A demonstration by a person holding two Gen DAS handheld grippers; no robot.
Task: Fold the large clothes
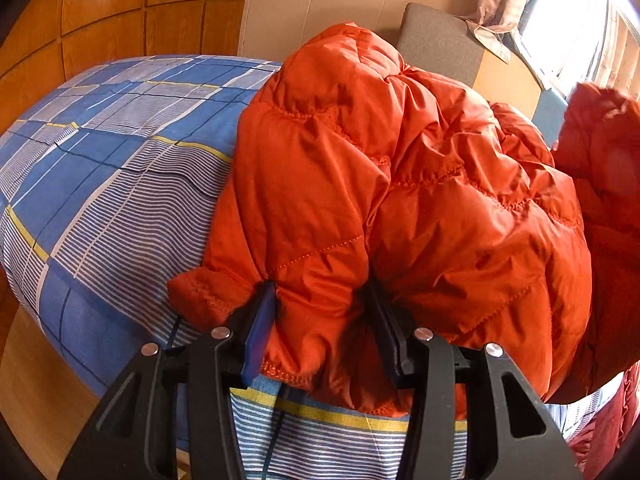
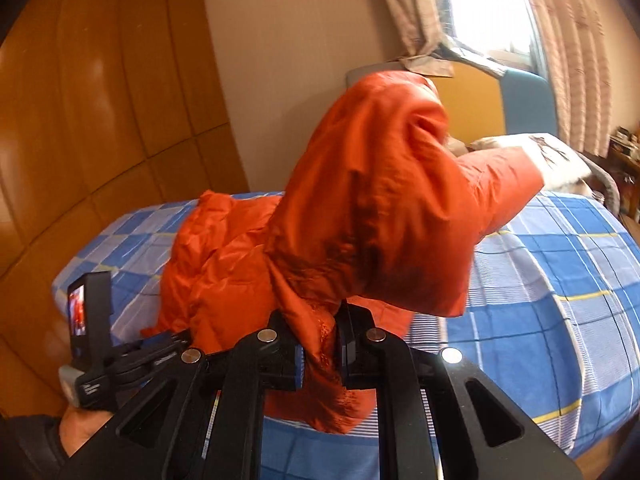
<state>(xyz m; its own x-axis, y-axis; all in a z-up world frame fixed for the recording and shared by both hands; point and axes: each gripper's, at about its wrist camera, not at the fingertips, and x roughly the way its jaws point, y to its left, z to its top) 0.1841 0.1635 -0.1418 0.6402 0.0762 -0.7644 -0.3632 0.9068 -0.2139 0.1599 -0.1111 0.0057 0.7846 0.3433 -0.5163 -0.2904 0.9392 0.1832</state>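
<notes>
An orange quilted puffer jacket (image 1: 400,184) lies bunched on the bed with the blue checked sheet (image 1: 100,184). My left gripper (image 1: 320,304) is shut on the jacket's hem near the bed's front edge, with puffy fabric bulging between the fingers. In the right wrist view my right gripper (image 2: 318,340) is shut on another part of the jacket (image 2: 380,208) and holds it lifted above the bed sheet (image 2: 560,280), so the fabric hangs in a peak. The left gripper (image 2: 120,360) and the hand holding it show at the lower left.
A wooden wardrobe (image 1: 120,12) stands to the left of the bed. A headboard (image 2: 480,92) and a curtained window (image 2: 500,8) are at the far end. A white pillow (image 2: 560,160) lies at the head of the bed. Wooden floor (image 1: 36,400) shows below the bed edge.
</notes>
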